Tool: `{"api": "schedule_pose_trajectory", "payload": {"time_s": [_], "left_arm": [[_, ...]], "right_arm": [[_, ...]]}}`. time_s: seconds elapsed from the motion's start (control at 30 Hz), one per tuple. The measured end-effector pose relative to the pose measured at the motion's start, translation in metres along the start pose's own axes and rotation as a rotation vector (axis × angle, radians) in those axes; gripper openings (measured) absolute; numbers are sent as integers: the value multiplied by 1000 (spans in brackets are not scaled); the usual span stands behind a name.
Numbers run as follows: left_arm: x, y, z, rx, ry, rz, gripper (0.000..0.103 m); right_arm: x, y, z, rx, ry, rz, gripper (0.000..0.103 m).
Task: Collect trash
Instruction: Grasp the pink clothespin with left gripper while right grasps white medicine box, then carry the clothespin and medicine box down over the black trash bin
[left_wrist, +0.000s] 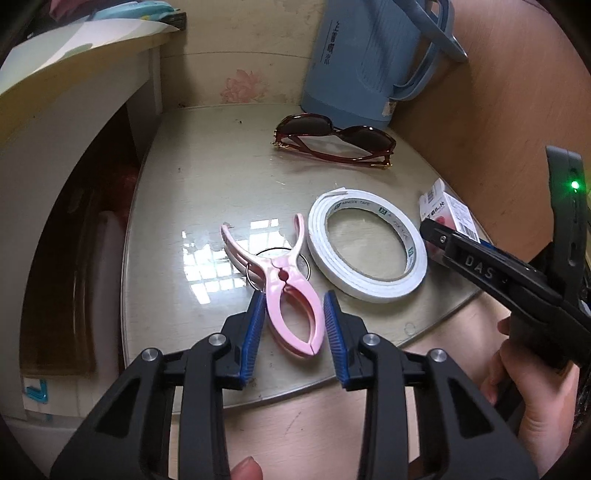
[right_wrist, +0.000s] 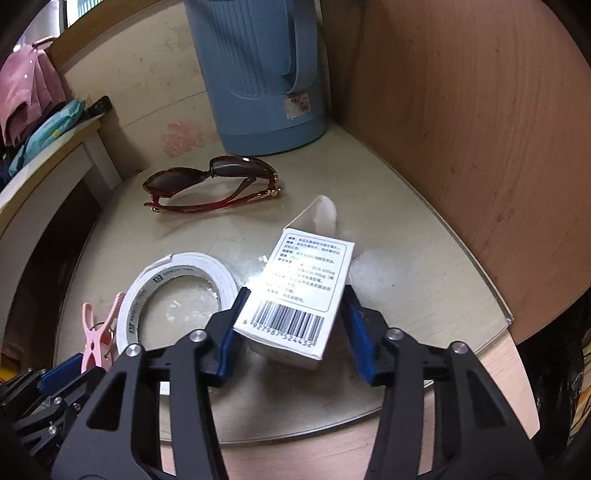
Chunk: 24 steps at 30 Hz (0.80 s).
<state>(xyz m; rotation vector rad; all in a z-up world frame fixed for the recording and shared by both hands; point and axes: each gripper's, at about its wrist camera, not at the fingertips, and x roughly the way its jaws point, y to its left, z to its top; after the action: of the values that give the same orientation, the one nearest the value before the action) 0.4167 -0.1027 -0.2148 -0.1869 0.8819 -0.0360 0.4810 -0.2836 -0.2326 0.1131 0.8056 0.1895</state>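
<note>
Right gripper (right_wrist: 291, 325): jaws spread, one blue pad on each side of a small white carton (right_wrist: 295, 295). The left pad appears to touch the carton's near corner; the right pad stands just off its edge. Not clamped. The carton lies barcode-up on the glass tabletop (right_wrist: 424, 288), its far end flap open and raised. In the left wrist view the same gripper (left_wrist: 434, 236) reaches in from the right, with its tip at the carton (left_wrist: 448, 212).

Left gripper (left_wrist: 295, 325): jaws released, blue pads flanking the rounded end of a pink clothes peg (left_wrist: 284, 280) lying flat on the glass. Whether the left pad touches the peg cannot be told; the right pad shows a narrow gap. In the right wrist view only the gripper's blue pad and black linkage show at lower left, beside the peg (right_wrist: 98, 339).

Outward from the peg: a roll of white double-sided tape (left_wrist: 365, 243) lies flat just to its right, between peg and carton. Farther back, dark red sunglasses (left_wrist: 332, 140) rest folded on the glass, well apart from the tape. Behind them stands a blue thermos jug (right_wrist: 258, 74) in the corner against a brown wooden panel (right_wrist: 480, 147).
</note>
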Motion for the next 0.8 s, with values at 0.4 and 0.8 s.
{"api": "schedule_pose_trajectory", "payload": {"time_s": [0.4,0.8], "left_arm": [[-12,-15,-13,12,13,-19,32],[-45,-38,-27,37,-3,-42,31]], "right_arm": [[-39,-12,-12,20,-46,26,41],[-79,-26,-34,47,-51,56,40]]}}
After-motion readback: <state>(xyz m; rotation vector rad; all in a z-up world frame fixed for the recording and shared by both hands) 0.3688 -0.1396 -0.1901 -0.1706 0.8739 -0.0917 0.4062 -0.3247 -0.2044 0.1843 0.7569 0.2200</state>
